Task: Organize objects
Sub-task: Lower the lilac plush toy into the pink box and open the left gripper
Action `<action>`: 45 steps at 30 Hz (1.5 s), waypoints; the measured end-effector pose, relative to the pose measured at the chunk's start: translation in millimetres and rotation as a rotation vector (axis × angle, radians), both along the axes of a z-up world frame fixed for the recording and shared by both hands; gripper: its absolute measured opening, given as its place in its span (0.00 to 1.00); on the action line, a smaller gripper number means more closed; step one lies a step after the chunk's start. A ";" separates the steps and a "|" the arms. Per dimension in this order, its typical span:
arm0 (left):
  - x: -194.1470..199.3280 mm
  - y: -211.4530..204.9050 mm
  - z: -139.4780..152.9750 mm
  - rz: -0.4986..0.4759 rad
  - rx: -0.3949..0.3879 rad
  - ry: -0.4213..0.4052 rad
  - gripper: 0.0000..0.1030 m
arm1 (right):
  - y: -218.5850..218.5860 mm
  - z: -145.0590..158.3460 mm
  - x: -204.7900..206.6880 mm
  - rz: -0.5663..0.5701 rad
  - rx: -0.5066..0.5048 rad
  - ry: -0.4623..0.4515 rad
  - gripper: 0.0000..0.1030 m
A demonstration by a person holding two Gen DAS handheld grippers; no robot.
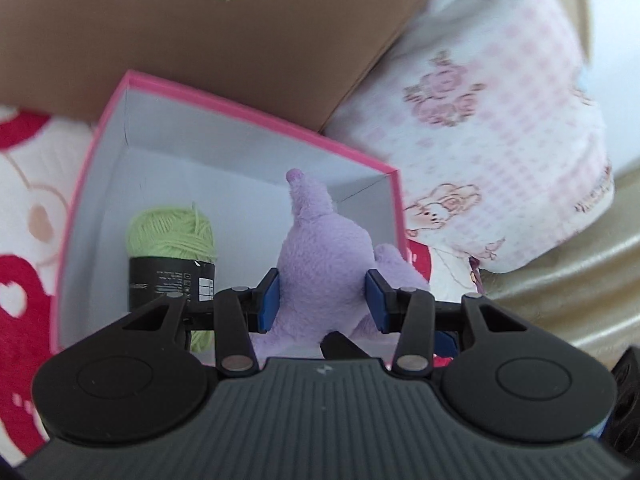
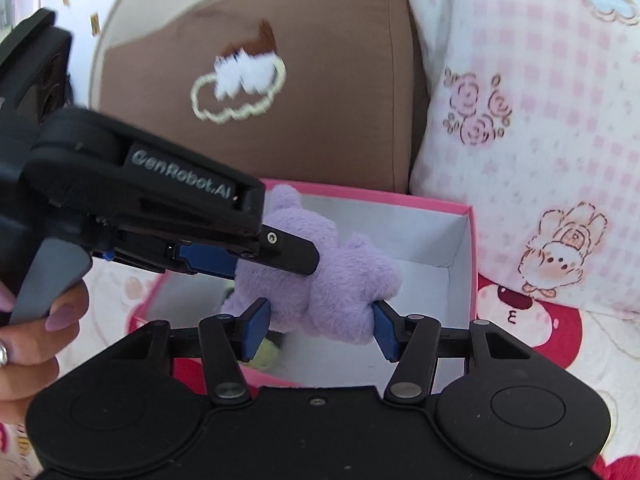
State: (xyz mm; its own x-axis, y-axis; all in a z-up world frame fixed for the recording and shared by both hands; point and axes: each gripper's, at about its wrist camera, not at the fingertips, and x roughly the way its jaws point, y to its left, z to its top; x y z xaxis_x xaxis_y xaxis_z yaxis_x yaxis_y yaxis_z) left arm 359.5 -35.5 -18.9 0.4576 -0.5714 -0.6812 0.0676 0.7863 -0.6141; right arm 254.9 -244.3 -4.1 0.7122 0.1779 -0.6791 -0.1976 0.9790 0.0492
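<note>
A purple plush toy (image 1: 320,256) hangs over an open pink box (image 1: 248,104) with a white inside. My left gripper (image 1: 323,296) is shut on the plush, its blue pads pressed on both sides. In the right wrist view my right gripper (image 2: 320,326) is also shut on the same plush (image 2: 344,284), over the box (image 2: 472,248). The left gripper (image 2: 276,258) shows there too, clamping the plush from the left. A green yarn ball (image 1: 172,240) with a black label lies in the box's left part.
A brown cushion (image 2: 280,80) with a cloud design stands behind the box. A pink checked pillow (image 2: 540,120) with roses and a rabbit lies to the right. A white and red blanket (image 1: 24,240) is under the box.
</note>
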 end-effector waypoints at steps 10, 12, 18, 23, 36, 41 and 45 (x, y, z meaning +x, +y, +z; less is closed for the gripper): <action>25.8 -7.1 -49.9 0.030 0.045 0.099 0.41 | -10.8 -45.3 27.1 -0.007 0.057 0.055 0.59; 28.7 -6.8 -54.9 0.038 0.055 0.120 0.41 | -10.0 -50.3 29.1 -0.002 0.065 0.066 0.59; 33.4 -7.3 -63.6 0.045 0.103 0.186 0.42 | -7.8 -61.2 29.4 0.019 0.075 0.106 0.59; 39.6 -13.0 -69.9 0.058 0.134 0.212 0.42 | -8.9 -68.8 34.7 0.003 0.098 0.127 0.59; 39.5 -21.5 -78.1 0.082 0.201 0.197 0.42 | -17.7 -82.2 42.4 -0.016 0.156 0.145 0.55; 40.5 -23.5 -81.5 0.089 0.196 0.190 0.42 | -21.2 -84.8 43.4 -0.026 0.148 0.137 0.51; 40.1 -34.3 -80.7 0.079 0.239 0.166 0.42 | -23.2 -88.0 46.0 -0.024 0.149 0.137 0.47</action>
